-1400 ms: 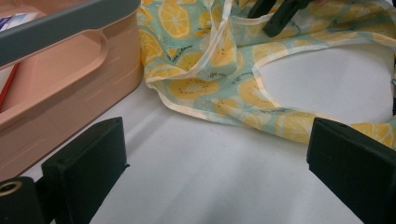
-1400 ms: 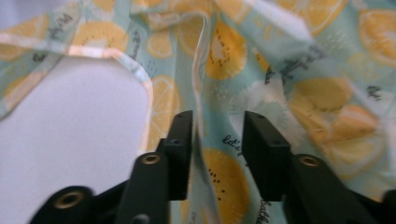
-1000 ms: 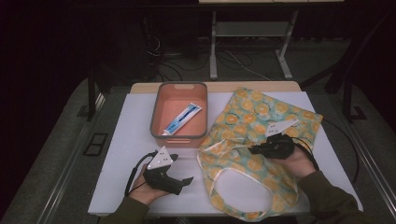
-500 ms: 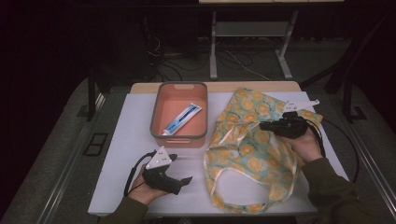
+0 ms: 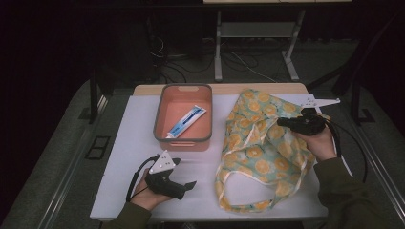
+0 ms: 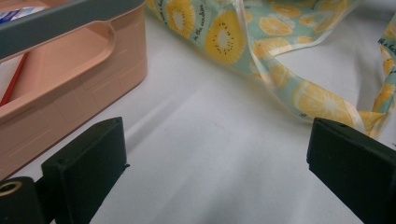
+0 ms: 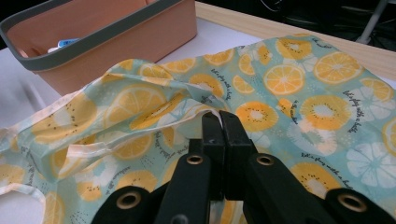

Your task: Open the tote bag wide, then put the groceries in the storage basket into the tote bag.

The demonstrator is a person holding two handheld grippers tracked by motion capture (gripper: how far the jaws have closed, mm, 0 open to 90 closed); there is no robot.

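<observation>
Right claw (image 5: 282, 122) pinching the rim of a citrus-print fabric bag (image 5: 260, 152) on the desk (image 5: 129, 138).

The bag is lying spread across the desk's right half, beside a pink tray (image 5: 184, 139) holding a toothpaste tube (image 5: 186, 122). The left claw (image 5: 191, 183) is resting near the front edge, its jaws standing wide apart and gripping nothing.
</observation>
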